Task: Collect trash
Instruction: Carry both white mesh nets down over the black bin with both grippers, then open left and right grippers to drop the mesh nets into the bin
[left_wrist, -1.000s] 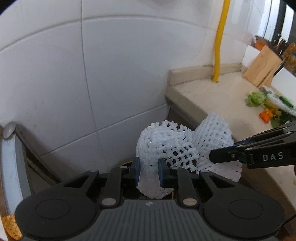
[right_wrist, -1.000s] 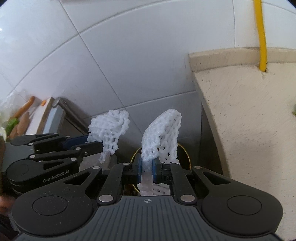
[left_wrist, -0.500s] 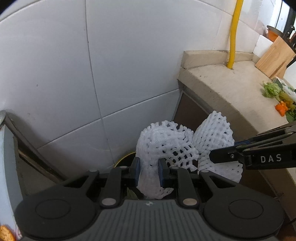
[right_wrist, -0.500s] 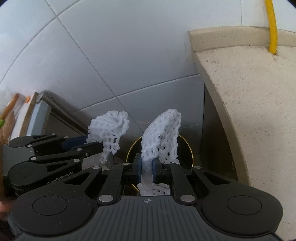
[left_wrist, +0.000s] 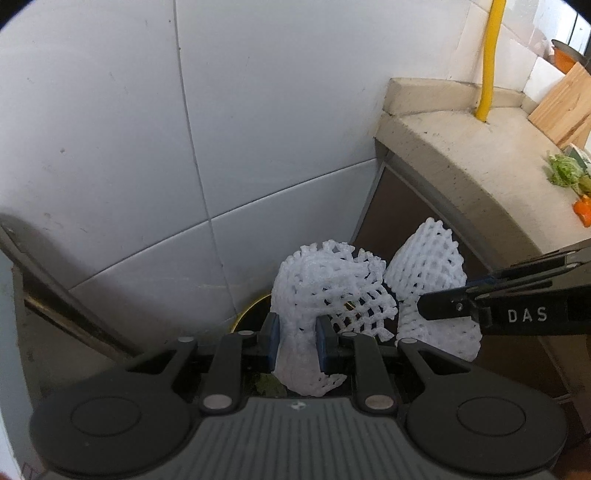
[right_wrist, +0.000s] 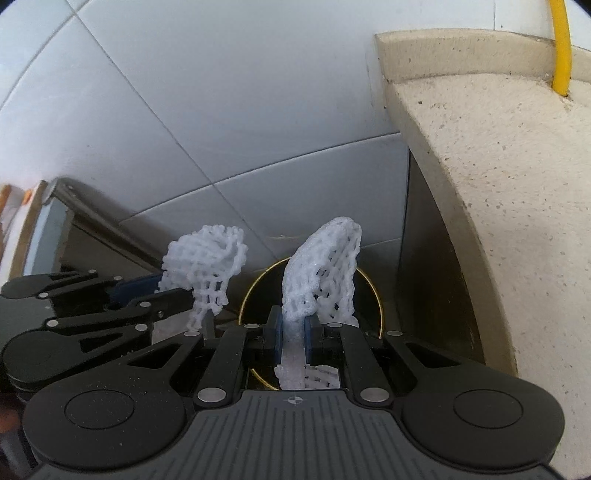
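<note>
My left gripper (left_wrist: 295, 336) is shut on a white foam fruit net (left_wrist: 328, 291), which bulges up past its blue pads. To its right the right gripper (left_wrist: 439, 306) reaches in from the side, pinching a second white foam net (left_wrist: 428, 258). In the right wrist view my right gripper (right_wrist: 293, 334) is shut on that second net (right_wrist: 325, 266), and the left gripper (right_wrist: 162, 295) with its net (right_wrist: 205, 262) shows at the left. Both nets hang over a dark round bin with a gold rim (right_wrist: 373, 291) down on the floor, its rim partly hidden in the left wrist view (left_wrist: 245, 312).
A white tiled wall (left_wrist: 221, 129) stands behind the bin. A beige stone counter (right_wrist: 498, 184) juts out on the right, with a yellow pipe (left_wrist: 491, 55), a wooden knife block (left_wrist: 561, 110) and vegetable scraps (left_wrist: 569, 173) on it. A metal-edged unit (right_wrist: 55, 206) flanks the left.
Both grippers have sunk toward the bin with their nets still pinched. The bin's gold rim has grown larger in the right wrist view; the counter edge has slid up and away.
</note>
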